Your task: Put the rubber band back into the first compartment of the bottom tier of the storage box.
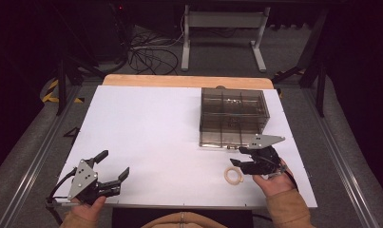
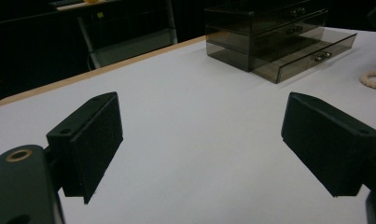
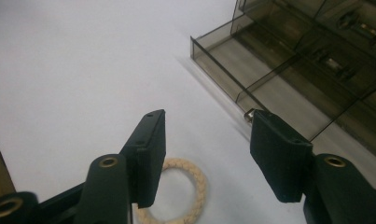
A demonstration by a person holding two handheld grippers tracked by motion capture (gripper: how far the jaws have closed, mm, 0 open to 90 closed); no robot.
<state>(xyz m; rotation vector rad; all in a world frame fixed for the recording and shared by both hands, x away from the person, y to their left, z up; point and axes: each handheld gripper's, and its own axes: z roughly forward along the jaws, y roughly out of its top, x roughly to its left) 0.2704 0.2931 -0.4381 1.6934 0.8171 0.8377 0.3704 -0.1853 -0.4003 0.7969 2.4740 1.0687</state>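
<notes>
At the near left corner of the white bench (image 1: 146, 123), my left gripper (image 1: 114, 165) rests in my left hand (image 1: 87, 209), its jaws spread wide with nothing between them; the left gripper view shows only bare white surface in the gap. Toward the near right corner, my right hand (image 1: 274, 183) holds my right gripper (image 1: 236, 156), which points at the smoky clear drawer box (image 1: 233, 116) standing near the far right part of the bench. Its jaws stand apart too, gripping nothing. In the right gripper view they hover just before the box's bottom drawer (image 3: 251, 88), which is pulled partway out, and one jaw tip sits close by the drawer's small metal knob (image 3: 247, 115); I cannot tell whether it touches. A cream braided ring (image 1: 234, 175) lies flat on the bench just beside my right gripper, on its left, near the front edge and a little short of the box.
</notes>
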